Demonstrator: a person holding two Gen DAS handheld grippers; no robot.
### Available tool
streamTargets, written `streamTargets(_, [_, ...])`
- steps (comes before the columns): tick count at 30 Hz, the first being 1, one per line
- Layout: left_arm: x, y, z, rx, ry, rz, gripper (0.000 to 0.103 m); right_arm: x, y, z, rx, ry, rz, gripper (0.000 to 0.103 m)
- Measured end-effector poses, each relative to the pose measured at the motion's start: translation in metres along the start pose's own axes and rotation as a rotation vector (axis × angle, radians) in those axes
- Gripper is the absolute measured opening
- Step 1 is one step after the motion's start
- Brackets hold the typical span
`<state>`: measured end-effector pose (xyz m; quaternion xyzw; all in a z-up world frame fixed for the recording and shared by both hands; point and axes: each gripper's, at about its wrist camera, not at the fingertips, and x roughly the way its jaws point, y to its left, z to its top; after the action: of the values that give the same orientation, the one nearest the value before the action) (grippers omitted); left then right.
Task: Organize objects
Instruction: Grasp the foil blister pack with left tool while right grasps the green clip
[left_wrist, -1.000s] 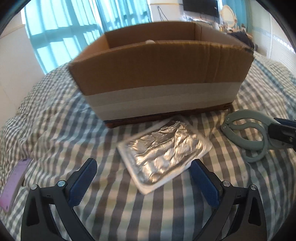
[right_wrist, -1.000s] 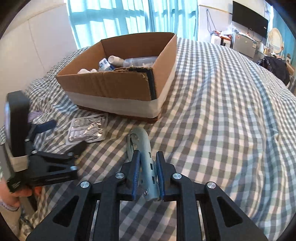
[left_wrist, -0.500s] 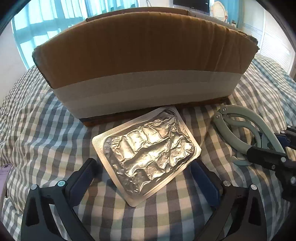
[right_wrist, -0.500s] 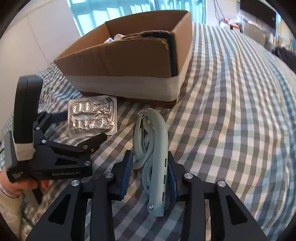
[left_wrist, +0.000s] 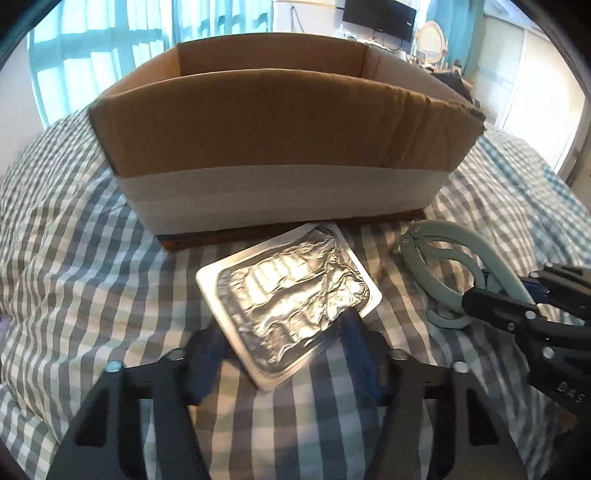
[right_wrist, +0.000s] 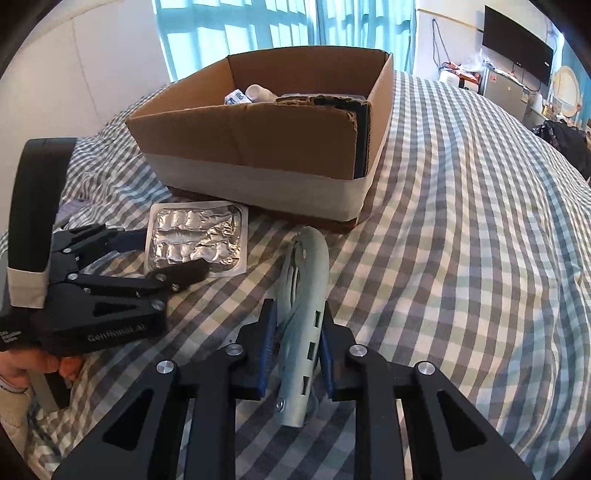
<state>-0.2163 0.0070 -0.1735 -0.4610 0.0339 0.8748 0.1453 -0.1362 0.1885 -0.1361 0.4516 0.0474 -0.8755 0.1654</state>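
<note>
L claw (left_wrist: 280, 354) just narrowed from wide apart onto foil pill pack (left_wrist: 290, 308), pads at its edges, grip not sure yet. R claw (right_wrist: 297, 354) clamped on pale green clip (right_wrist: 304, 295), just tightened. Both on checked bedspread (right_wrist: 461, 240) by cardboard box (right_wrist: 266, 147); prob. lift into box next.

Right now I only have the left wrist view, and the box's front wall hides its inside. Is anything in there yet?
Observer: Yes. The right wrist view shows a white bottle and a blue-printed packet inside the cardboard box.
Operator: Does the right gripper actually have the green tool?
Observer: The right gripper has just been closing its jaws, and both pads press the handles of the pale green tool.
Operator: Anything else in the box?
Observer: A dark flat item stands upright inside its near right corner.
</note>
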Motion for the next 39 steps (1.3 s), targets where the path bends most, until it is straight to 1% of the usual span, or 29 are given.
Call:
streamTargets(1, [-0.001, 0.004, 0.000, -0.018, 0.000, -0.017, 0.055, 0.002, 0.003, 0.002, 0.001, 0.000, -0.001, 0.021])
streamTargets(5, [-0.009, 0.022, 0.001, -0.093, -0.013, -0.081, 0.034, 0.007, 0.000, 0.003, -0.001, 0.001, -0.004, 0.021])
streamTargets(7, [-0.016, 0.024, 0.000, -0.106, -0.030, -0.102, 0.026, 0.010, -0.001, 0.005, -0.002, 0.001, -0.006, 0.021])
streamTargets(9, [-0.024, 0.022, 0.001, -0.108, -0.046, -0.122, 0.022, 0.010, -0.002, 0.004, 0.000, 0.000, -0.006, 0.021])
streamTargets(10, [-0.027, 0.018, 0.001, -0.102, -0.055, -0.119, 0.021, 0.009, -0.002, 0.003, 0.000, -0.001, -0.006, 0.021])
streamTargets(11, [-0.027, 0.001, 0.002, -0.095, -0.061, -0.119, 0.019, 0.008, -0.002, 0.003, -0.001, -0.003, -0.007, 0.020])
streamTargets(12, [-0.034, -0.006, -0.004, -0.085, -0.072, -0.124, 0.018, 0.008, -0.001, 0.004, -0.001, -0.005, -0.009, 0.020])
streamTargets(14, [-0.037, -0.013, -0.001, -0.067, -0.086, -0.132, 0.014, 0.007, -0.001, 0.004, -0.001, -0.010, -0.009, 0.019])
streamTargets(15, [-0.040, -0.015, -0.003, -0.052, -0.094, -0.127, 0.014, 0.005, -0.001, 0.004, -0.002, -0.015, -0.009, 0.018])
streamTargets(18, [-0.043, -0.034, -0.005, 0.019, -0.101, -0.076, 0.014, -0.002, 0.001, 0.005, -0.016, -0.038, -0.032, 0.013])
streamTargets(20, [-0.046, -0.039, -0.008, 0.040, -0.095, -0.065, 0.013, -0.008, 0.002, 0.006, -0.024, -0.052, -0.040, 0.012])
streamTargets(22, [-0.050, -0.039, -0.011, 0.028, -0.093, -0.056, 0.013, -0.013, 0.004, 0.005, -0.019, -0.064, -0.043, 0.011])
streamTargets(25, [-0.058, -0.036, -0.017, 0.013, -0.100, -0.059, 0.006, -0.025, 0.007, 0.002, -0.012, -0.080, -0.039, 0.011])
streamTargets(29, [-0.080, -0.041, -0.027, 0.054, -0.131, -0.002, 0.006, -0.039, 0.015, -0.007, -0.013, -0.090, -0.035, 0.011])
streamTargets(34, [-0.109, -0.042, -0.034, 0.048, -0.163, 0.012, 0.006, -0.067, 0.028, -0.016, -0.021, -0.130, -0.039, 0.011])
streamTargets(39, [-0.139, -0.041, -0.037, 0.030, -0.201, 0.028, 0.006, -0.100, 0.039, -0.015, -0.042, -0.184, -0.051, 0.011])
